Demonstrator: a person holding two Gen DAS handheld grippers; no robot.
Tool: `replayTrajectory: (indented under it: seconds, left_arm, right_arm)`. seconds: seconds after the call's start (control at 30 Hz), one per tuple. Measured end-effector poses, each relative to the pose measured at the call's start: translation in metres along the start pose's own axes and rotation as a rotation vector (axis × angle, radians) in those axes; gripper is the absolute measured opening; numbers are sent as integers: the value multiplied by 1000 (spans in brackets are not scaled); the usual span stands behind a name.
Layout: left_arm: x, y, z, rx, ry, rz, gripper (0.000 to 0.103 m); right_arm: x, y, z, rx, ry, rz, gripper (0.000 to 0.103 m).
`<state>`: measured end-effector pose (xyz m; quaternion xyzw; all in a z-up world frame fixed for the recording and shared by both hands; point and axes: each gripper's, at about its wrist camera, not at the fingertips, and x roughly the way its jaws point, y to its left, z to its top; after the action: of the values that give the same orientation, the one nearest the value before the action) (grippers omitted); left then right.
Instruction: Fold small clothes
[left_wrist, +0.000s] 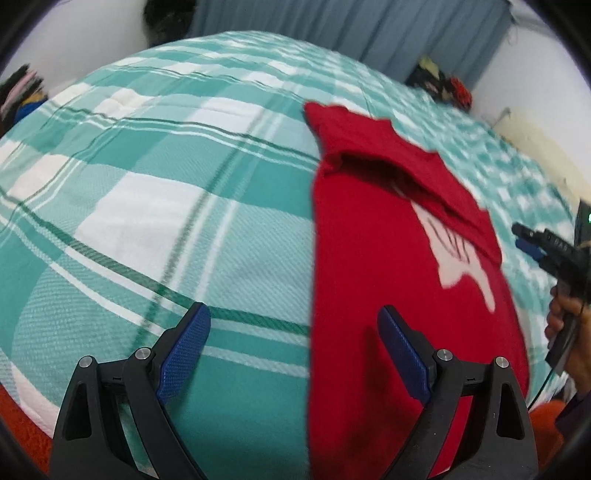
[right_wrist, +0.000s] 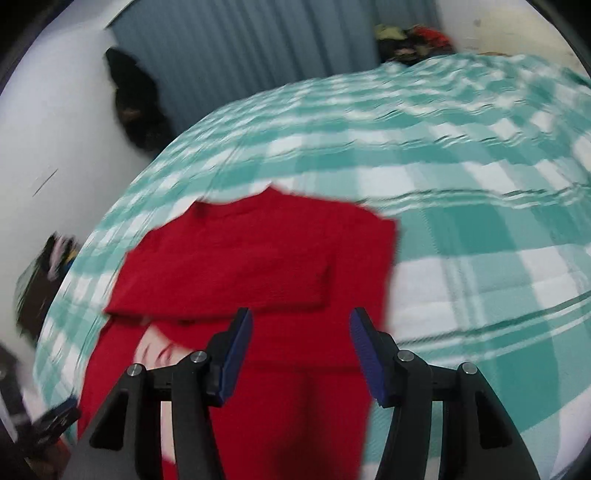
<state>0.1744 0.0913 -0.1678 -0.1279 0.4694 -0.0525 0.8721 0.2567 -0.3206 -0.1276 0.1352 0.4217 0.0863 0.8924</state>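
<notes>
Tongs of the left hand (left_wrist: 293, 354) point steeply down over the bed (left_wrist: 147, 221), jaws spread wide, nothing between the blue pads (left_wrist: 184, 350). One pad sits over the checked teal-and-white bedcover, the other over the red garment (left_wrist: 388, 258); contact cannot be confirmed.

Right tongs (right_wrist: 301, 358) also angle downward, jaws parted to a moderate gap and holding nothing. The picture is blurred. In the left wrist view these tongs appear at 3 o'clock, gripped by a hand (left_wrist: 565, 317) at the frame edge, just beside the garment's far side and clear of it.

Red garment lies flat on the bedcover. In the right wrist view it fills the area from centre to 6 o'clock, directly beneath and ahead of the open jaws; a sleeve or upper panel is folded across the body, its edge running just beyond the fingertips. In the left view it occupies 3 to 5 o'clock, with its straight side edge running between the two pads.

White print (left_wrist: 461, 254) shows on the garment's front, partly covered by the fold; no lettering is legible. Small marking on the right tongs' body cannot be read.
</notes>
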Motion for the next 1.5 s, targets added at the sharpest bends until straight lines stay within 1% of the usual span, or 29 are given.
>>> replayTrajectory:
  seconds: [0.03, 0.07, 0.13, 0.17, 0.2, 0.23, 0.3, 0.37, 0.43, 0.5, 0.57, 0.6, 0.63, 0.7, 0.73, 0.8, 0.87, 1.03, 1.2, 1.33, 1.5]
  left_arm:
    - [-1, -5, -3, 28, 14, 6, 93]
    - [-2, -13, -8, 77, 32, 29, 93]
    - [-3, -21, -18, 151, 52, 77, 92]
    - [-5, -23, -25, 182, 59, 100, 92]
    - [-9, -23, -30, 193, 65, 109, 92]
    - [-14, -21, -35, 191, 73, 110, 92]
    - [-26, -17, -43, 172, 82, 102, 92]
    - [-37, -14, -51, 152, 78, 76, 92]
    - [-41, -13, -57, 134, 77, 51, 93]
    - [-41, -15, -57, 131, 69, 41, 93]
    - [-40, -14, -57, 113, 46, 7, 94]
    - [-39, -13, -56, 107, 41, 0, 94]
    - [-37, -11, -56, 102, 42, -4, 95]
    - [-32, -9, -58, 107, 48, 9, 96]
    - [-31, -8, -58, 106, 49, 16, 97]
    - [-29, -9, -59, 108, 49, 19, 99]
    - [-28, -12, -60, 125, 52, 34, 101]
    - [-26, -19, -64, 158, 48, 76, 102]
    - [-26, -17, -65, 158, 52, 74, 102]
    - [-25, -17, -66, 164, 54, 80, 102]
    - [-25, -18, -66, 168, 53, 84, 102]
  right_arm:
    - [5, 3, -11, -10, 31, 23, 56]
    - [6, 9, -25, -28, 78, 40, 56]
    - [5, 14, -56, -65, 149, 29, 56]
    - [-2, 15, -79, -83, 180, 16, 56]
    - [-12, 13, -97, -91, 191, 2, 56]
    - [-20, 10, -111, -96, 190, -4, 56]
    - [-51, 4, -145, -112, 178, -24, 56]
    - [-80, 0, -169, -116, 168, -52, 57]
    - [-104, -5, -183, -70, 132, -20, 57]
    - [-115, -7, -182, -43, 81, 12, 58]
    - [-116, -9, -180, -42, 26, -41, 58]
    - [-115, -10, -180, -35, 16, -62, 58]
    - [-108, -16, -181, -10, 18, -84, 58]
    - [-92, -32, -184, 68, 70, -114, 58]
    - [-88, -39, -187, 101, 80, -105, 58]
    - [-88, -50, -187, 166, 68, -60, 58]
    - [-89, -56, -187, 195, 62, -35, 59]
    - [-90, -60, -192, 220, 52, -7, 60]
    - [-92, -60, -194, 229, 50, 4, 62]
    - [-91, -60, -194, 234, 51, 15, 66]
    - [-89, -56, -194, 211, 54, 6, 68]
